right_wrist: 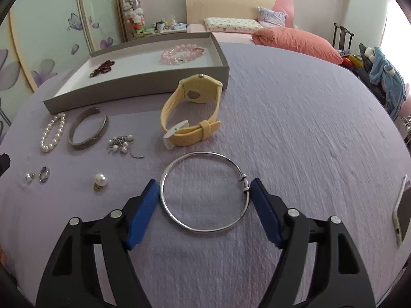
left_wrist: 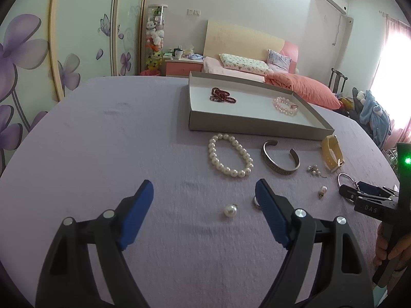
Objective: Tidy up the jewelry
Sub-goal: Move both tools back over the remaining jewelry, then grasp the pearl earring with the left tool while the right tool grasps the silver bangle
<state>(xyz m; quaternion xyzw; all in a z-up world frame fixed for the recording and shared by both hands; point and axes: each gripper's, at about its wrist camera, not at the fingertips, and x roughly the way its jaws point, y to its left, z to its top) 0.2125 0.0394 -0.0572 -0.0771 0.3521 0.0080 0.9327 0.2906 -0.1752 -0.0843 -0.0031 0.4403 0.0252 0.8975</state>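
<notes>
A thin silver bangle (right_wrist: 208, 230) lies flat on the purple cloth, and my right gripper (right_wrist: 204, 181) is shut on it, one blue pad touching each side. My left gripper (left_wrist: 204, 182) hangs open low over the cloth. A single pearl earring (left_wrist: 230, 211) lies between its fingers, untouched, and a small ring (left_wrist: 256, 201) peeks from behind its right finger. Farther back lie a pearl bracelet (left_wrist: 230, 155), a silver cuff (left_wrist: 280, 159) and a yellow watch (right_wrist: 190, 107). The grey tray (left_wrist: 195, 123) holds dark red beads (left_wrist: 222, 95) and a pink bracelet (left_wrist: 285, 105).
A pearl cluster with a chain (right_wrist: 122, 142) and another pearl earring (right_wrist: 100, 179) lie left of the bangle. A phone (right_wrist: 402, 213) rests at the cloth's right edge. A person's hand (left_wrist: 393, 246) grips the right tool. A bed and wardrobe stand behind.
</notes>
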